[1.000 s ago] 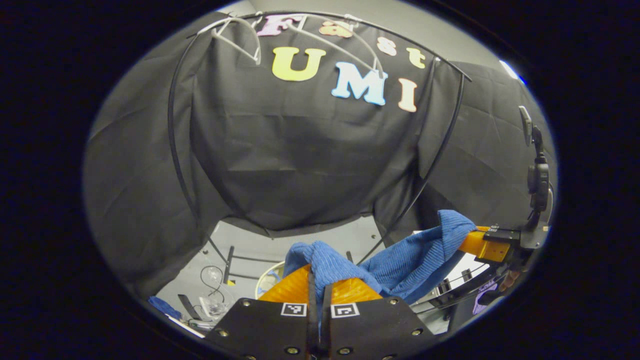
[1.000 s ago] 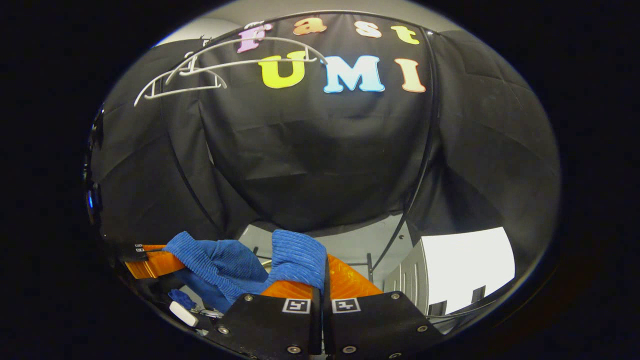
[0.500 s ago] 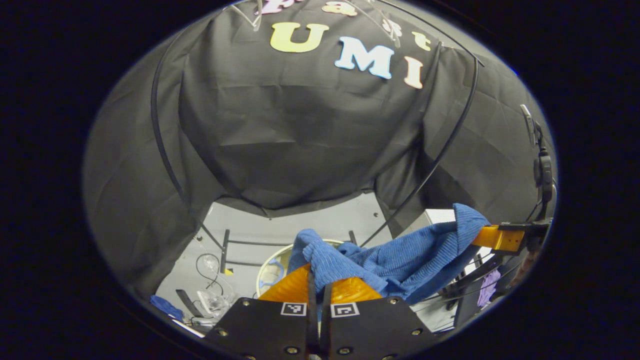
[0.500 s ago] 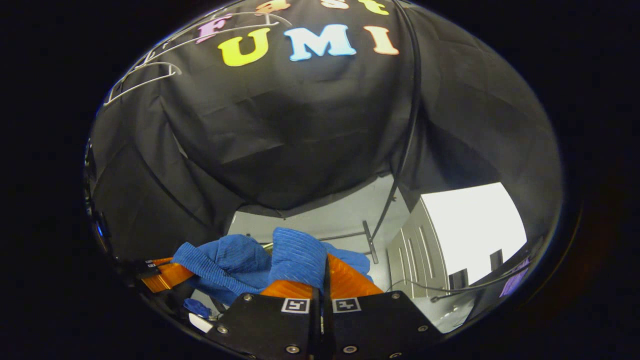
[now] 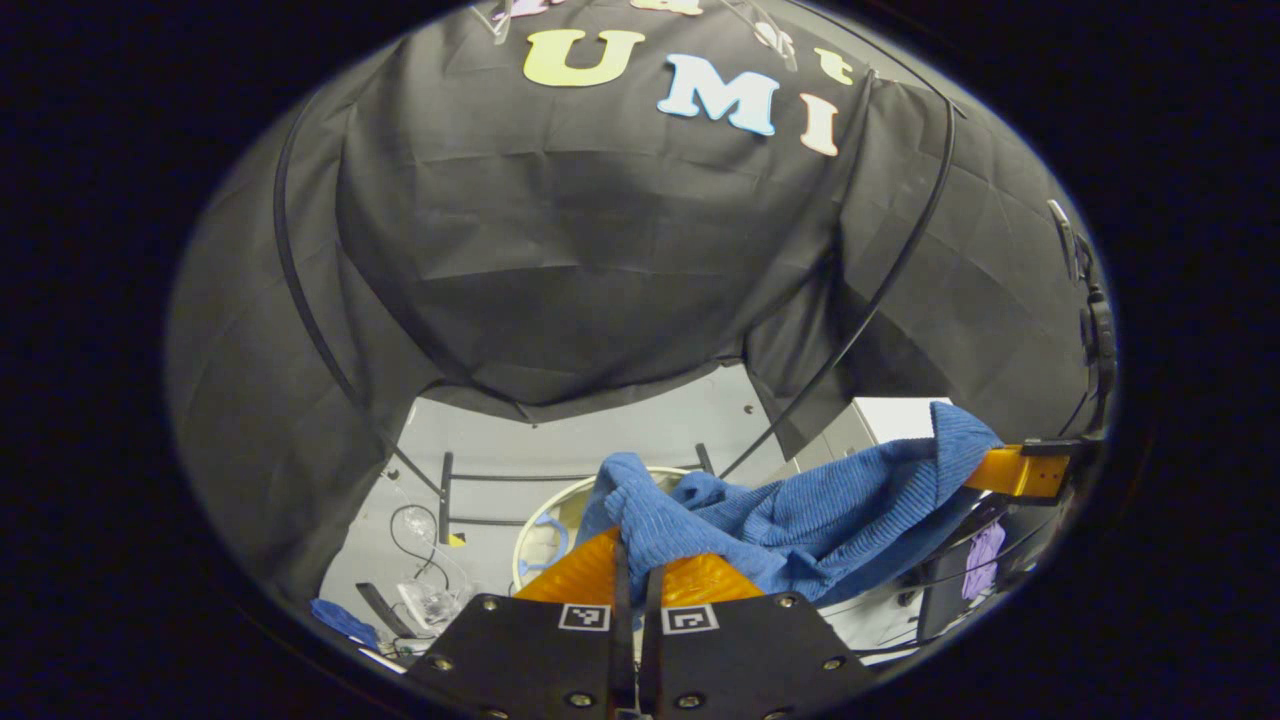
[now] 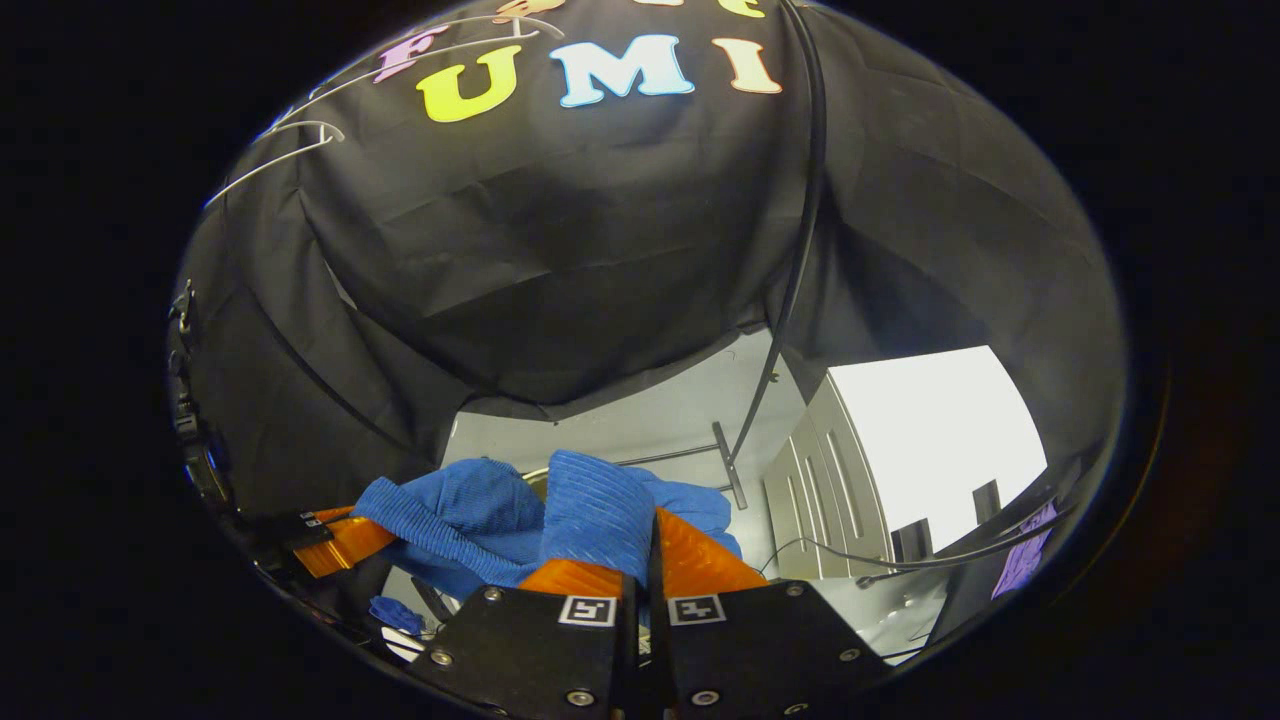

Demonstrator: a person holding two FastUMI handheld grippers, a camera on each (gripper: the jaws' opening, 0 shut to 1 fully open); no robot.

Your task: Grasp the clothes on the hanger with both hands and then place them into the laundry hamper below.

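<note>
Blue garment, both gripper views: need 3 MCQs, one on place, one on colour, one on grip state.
1. Where is the hamper's pale rim in the left gripper view?
A. Below and behind the garment
B. Hanging on the rail
C. Above the hangers

2. What colour is the garment?
A. Red
B. Blue
C. White

3. How is the garment held?
A. Lying loose on the floor
B. Pinched by one gripper
C. Pinched by both grippers, spanning between them

Answers:
1 A: the hamper sits on the floor past the cloth.
2 B: the garment is ribbed blue.
3 C: the left gripper and right gripper each clamp an end.
</note>
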